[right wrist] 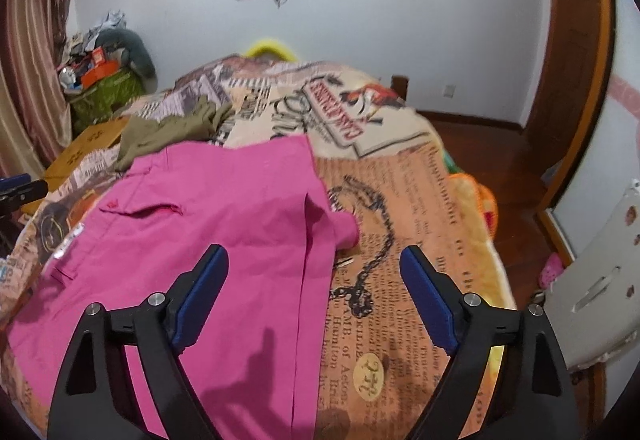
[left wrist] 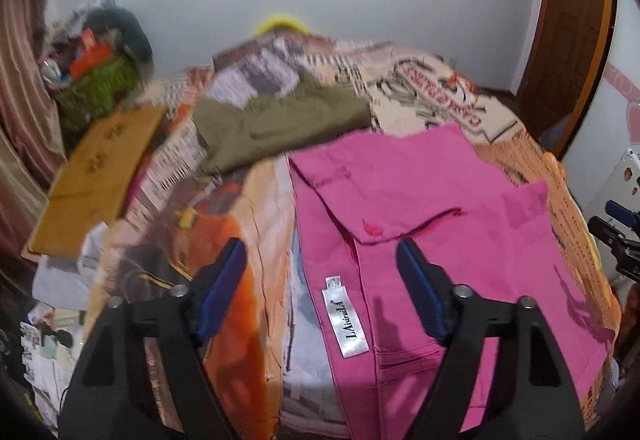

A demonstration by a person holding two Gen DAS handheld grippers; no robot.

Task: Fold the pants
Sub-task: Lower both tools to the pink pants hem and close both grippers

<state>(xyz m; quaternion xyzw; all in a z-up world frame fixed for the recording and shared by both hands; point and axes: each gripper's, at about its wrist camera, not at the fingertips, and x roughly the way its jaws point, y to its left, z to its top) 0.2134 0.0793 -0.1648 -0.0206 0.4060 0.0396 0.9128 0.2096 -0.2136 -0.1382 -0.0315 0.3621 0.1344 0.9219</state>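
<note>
Pink pants (left wrist: 440, 224) lie folded on the printed bedspread, with a button flap pocket and a silver label (left wrist: 345, 320) facing up. They also show in the right wrist view (right wrist: 224, 224). My left gripper (left wrist: 320, 252) is open and empty, hovering above the pants' left edge near the label. My right gripper (right wrist: 314, 260) is open and empty, hovering above the pants' right edge. The right gripper's tip shows at the far right of the left wrist view (left wrist: 612, 232).
Olive-green pants (left wrist: 276, 127) lie further back on the bed (right wrist: 420, 199). A cardboard box (left wrist: 100, 175) and a green basket of clutter (left wrist: 100, 87) stand at the left. A wooden door (right wrist: 568, 59) and a white board (right wrist: 592, 280) are at the right.
</note>
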